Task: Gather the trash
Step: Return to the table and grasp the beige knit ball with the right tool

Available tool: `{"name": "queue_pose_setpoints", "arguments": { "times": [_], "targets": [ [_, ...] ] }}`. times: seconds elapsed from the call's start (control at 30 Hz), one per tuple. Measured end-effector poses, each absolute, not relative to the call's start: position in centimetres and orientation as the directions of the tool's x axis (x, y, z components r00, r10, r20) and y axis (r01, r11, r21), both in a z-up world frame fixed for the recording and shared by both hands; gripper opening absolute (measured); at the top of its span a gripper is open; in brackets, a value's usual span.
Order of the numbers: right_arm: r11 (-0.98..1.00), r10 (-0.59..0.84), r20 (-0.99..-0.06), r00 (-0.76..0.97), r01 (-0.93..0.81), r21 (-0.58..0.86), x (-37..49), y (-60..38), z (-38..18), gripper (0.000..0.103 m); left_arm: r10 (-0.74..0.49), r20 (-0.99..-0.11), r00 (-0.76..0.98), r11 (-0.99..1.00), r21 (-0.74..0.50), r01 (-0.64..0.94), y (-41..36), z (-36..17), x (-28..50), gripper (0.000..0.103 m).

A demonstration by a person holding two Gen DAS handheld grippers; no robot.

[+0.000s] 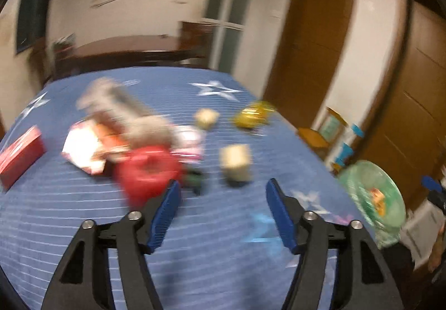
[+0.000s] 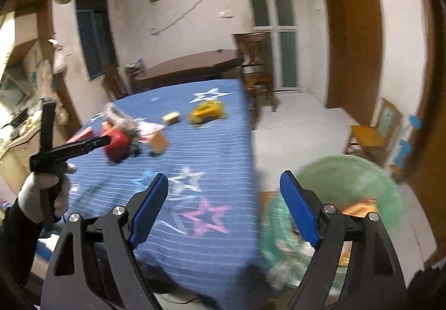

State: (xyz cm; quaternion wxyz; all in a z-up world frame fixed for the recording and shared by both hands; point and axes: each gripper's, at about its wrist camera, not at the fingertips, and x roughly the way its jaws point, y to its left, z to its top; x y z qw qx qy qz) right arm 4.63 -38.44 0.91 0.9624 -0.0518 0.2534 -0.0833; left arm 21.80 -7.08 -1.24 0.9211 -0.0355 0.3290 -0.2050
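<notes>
My left gripper [image 1: 221, 184] is open and empty above the blue star cloth [image 1: 211, 248], just short of a blurred pile of trash: a red round piece [image 1: 147, 167], crumpled wrappers [image 1: 83, 148], a beige cube [image 1: 235, 160], a smaller cube [image 1: 206, 117] and a yellow wrapper [image 1: 252, 114]. My right gripper [image 2: 224, 178] is open and empty, over the table's right edge. A green-lined trash bin [image 2: 351, 192] stands on the floor right of the table; it also shows in the left wrist view [image 1: 373, 198]. The left gripper body [image 2: 69, 148] shows in the right wrist view.
A red box [image 1: 19, 156] lies at the table's left edge. A small wooden chair [image 2: 373, 134] stands by the right wall. A dark wooden table [image 2: 189, 64] and chair [image 2: 253, 59] stand beyond. Brown doors [image 1: 315, 39] line the right side.
</notes>
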Motion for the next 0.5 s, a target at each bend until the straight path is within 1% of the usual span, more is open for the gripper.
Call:
{"name": "queue_pose_setpoints", "arguments": {
  "times": [0.13, 0.2, 0.27, 0.3, 0.33, 0.4, 0.43, 0.5],
  "targets": [
    [0.988, -0.121, -0.522, 0.844, 0.054, -0.143, 8.1, -35.5, -0.7, 0.08, -0.351, -0.611, 0.709, 0.936, -0.224, 0.27, -0.8, -2.3, 24.2, 0.07],
    [0.989, -0.104, -0.54, 0.835, 0.029, -0.146, 9.0, -34.6, -1.3, 0.08, -0.338, -0.615, 0.713, 0.939, -0.276, 0.207, 2.5, -2.6, 25.4, 0.07],
    [0.99, -0.088, -0.569, 0.818, 0.007, -0.142, 10.4, -33.8, -2.1, 0.08, -0.358, -0.628, 0.691, 0.919, -0.366, 0.144, 5.8, -3.3, 27.2, 0.07],
    [0.99, -0.083, -0.578, 0.812, -0.001, -0.144, 11.0, -33.4, -2.5, 0.08, -0.364, -0.639, 0.678, 0.912, -0.392, 0.119, 6.7, -3.9, 28.0, 0.07],
    [0.989, -0.079, -0.588, 0.805, -0.011, -0.147, 11.6, -33.0, -2.8, 0.08, -0.357, -0.649, 0.672, 0.911, -0.402, 0.096, 7.2, -4.2, 28.6, 0.07],
    [0.987, -0.057, -0.607, 0.793, -0.048, -0.155, 12.8, -31.6, -3.5, 0.08, -0.311, -0.677, 0.668, 0.927, -0.37, 0.057, 8.3, -4.8, 30.0, 0.069],
    [0.986, -0.05, -0.61, 0.791, -0.06, -0.159, 13.2, -31.2, -3.7, 0.08, -0.278, -0.674, 0.685, 0.938, -0.346, 0.04, 8.8, -4.5, 30.7, 0.069],
    [0.984, -0.03, -0.614, 0.789, -0.083, -0.155, 14.2, -30.2, -4.0, 0.08, -0.277, -0.651, 0.706, 0.93, -0.365, 0.029, 9.6, -3.4, 31.8, 0.069]
  ]
}}
